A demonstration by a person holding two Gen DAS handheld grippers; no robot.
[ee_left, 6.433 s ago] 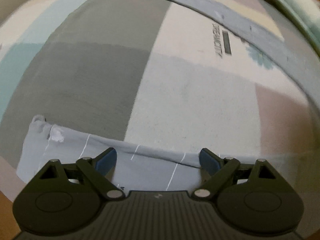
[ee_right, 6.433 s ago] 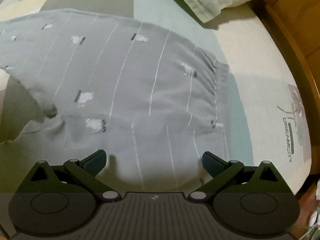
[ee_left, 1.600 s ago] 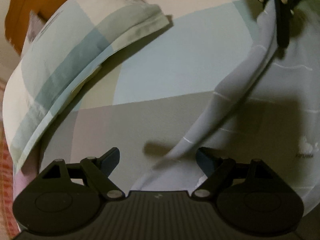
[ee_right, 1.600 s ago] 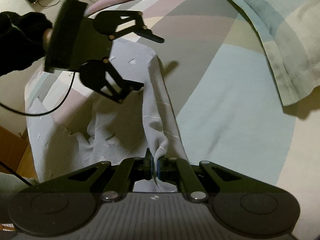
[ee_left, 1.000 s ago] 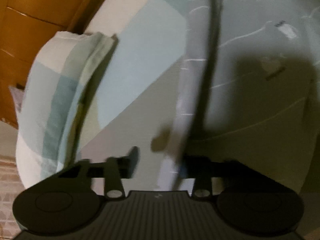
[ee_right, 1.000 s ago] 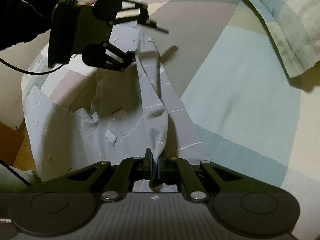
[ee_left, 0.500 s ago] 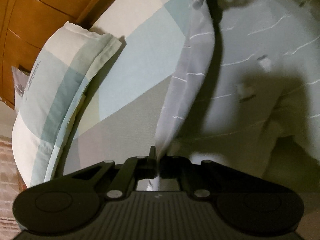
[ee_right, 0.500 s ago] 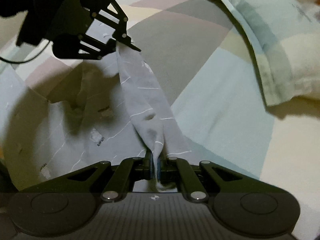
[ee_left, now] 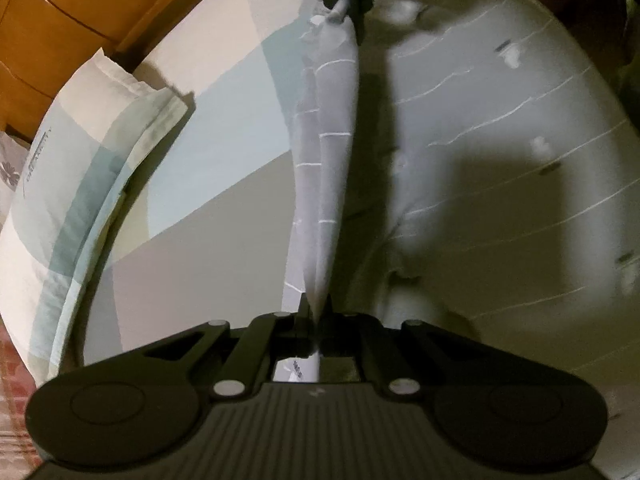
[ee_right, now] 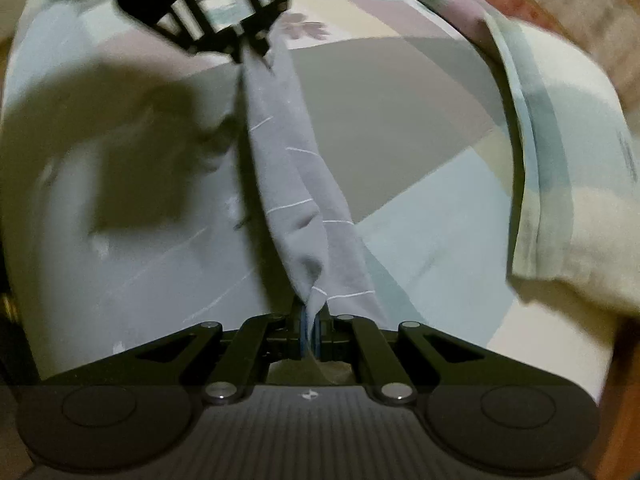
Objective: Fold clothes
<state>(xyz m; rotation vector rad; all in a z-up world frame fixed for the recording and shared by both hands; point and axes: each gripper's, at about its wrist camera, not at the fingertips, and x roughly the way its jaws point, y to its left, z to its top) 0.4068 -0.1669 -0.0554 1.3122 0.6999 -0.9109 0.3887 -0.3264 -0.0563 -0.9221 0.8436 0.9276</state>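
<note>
A pale grey garment (ee_left: 500, 152) carries thin white stripes and small white and dark motifs. The bed sheet (ee_left: 224, 184) beneath shows large blocks of light blue, taupe grey, cream, pale pink and soft yellow, plus a mauve flower print (ee_right: 302, 26). A pillow (ee_left: 76, 184) has cream, mint and teal patches. The headboard (ee_left: 76, 8) is orange-brown wood. Both grippers (ee_left: 316, 312) (ee_right: 310, 320) are black with blue pads.

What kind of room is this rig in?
Most likely a bedroom: the grey striped garment is stretched between the left gripper and right gripper over a pastel patchwork bedsheet, beside a matching pillow and wooden headboard.
</note>
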